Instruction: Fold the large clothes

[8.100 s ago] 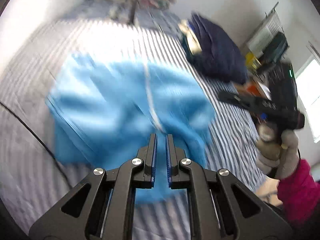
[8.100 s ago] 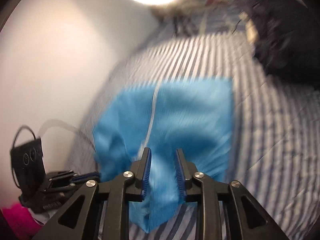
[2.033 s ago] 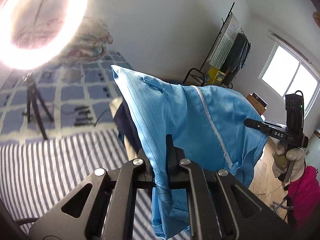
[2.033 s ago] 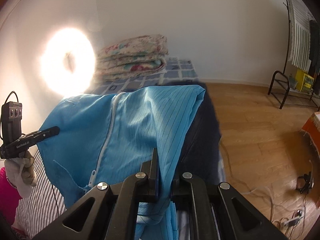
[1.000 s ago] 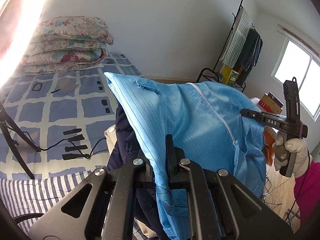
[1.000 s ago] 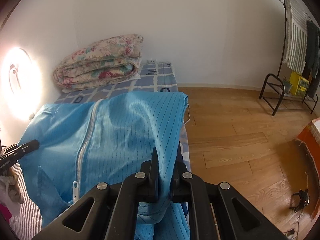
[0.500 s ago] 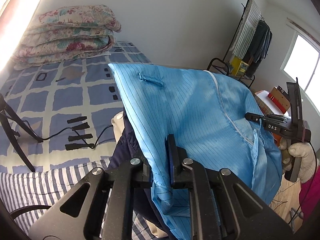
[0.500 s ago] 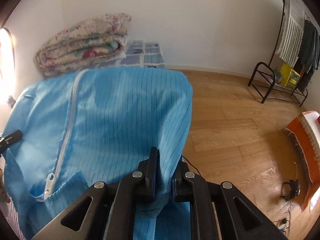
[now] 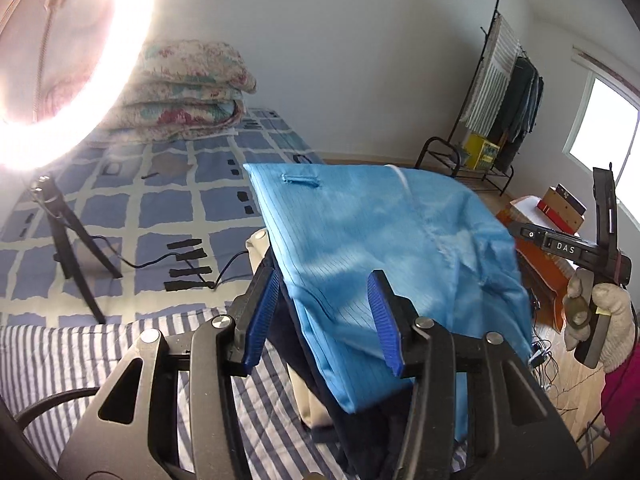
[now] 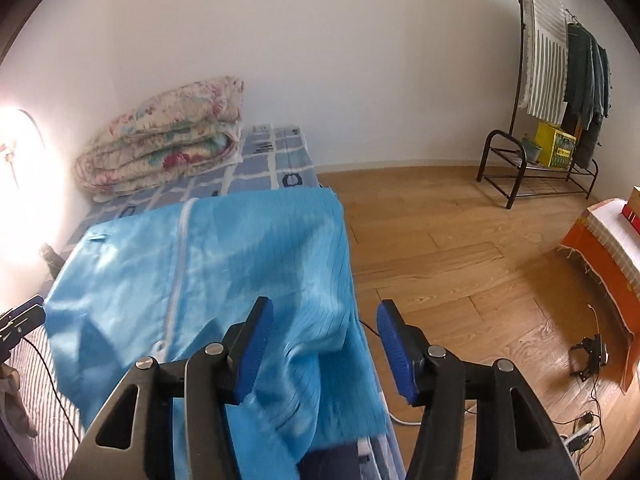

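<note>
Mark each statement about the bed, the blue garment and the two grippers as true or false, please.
1. The light blue zippered garment lies on top of a dark navy garment. True.
2. The left gripper is clamped shut on the cloth. False: its jaws are opening, pads off the fabric.
3. The folded floral quilt lies on the wooden floor. False: it sits on the blue checked bed cover.
4. The right gripper has blue pads. True.
</note>
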`<state>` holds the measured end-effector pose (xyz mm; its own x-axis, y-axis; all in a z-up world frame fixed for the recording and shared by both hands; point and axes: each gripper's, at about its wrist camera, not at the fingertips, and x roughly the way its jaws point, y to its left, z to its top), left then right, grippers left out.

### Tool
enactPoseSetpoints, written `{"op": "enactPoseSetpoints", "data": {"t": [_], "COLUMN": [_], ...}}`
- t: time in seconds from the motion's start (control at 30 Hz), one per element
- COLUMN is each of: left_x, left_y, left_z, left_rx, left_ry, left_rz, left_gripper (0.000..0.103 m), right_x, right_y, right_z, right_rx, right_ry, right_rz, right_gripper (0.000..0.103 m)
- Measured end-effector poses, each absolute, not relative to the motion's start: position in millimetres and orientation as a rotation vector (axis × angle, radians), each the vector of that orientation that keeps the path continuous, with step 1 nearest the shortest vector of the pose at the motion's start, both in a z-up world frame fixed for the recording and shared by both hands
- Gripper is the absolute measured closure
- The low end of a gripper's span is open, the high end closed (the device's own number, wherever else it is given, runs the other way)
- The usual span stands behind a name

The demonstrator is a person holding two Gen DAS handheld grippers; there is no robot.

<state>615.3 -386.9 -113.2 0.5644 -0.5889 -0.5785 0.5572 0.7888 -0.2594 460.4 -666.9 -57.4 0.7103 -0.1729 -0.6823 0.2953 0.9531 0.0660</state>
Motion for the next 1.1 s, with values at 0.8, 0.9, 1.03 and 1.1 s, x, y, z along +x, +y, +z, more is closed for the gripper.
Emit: {"op": "enactPoseSetpoints", "data": {"t": [0.8,0.9,1.03,1.1], "left_x": [331,293,249,230], "left_y": [-244,-226,-203,-194], "left_z": [57,68,71,69], "left_rx": [-0.031,-0.013,-0.003,0.001], "left_ry": [0.469,0.44,0.42,0.408], "left_rz": [-0.663,-0.653,-0.639,-0.629], "left_gripper": [0.054,0.053,0.044,0.042], "right_x": [193,161,125,107], "right_y": [-541,-526,-498,-485], "right_z": [120,131,134,131], "right_rx": [0.138,0.145,0.106,0.118], "right_ry": [0.544,0.536,0.526,0.521], "right_rz": [-0.189,-0.171,-0.18,-0.166], "right_gripper": [0.047,0.046,0.045,0.042]}}
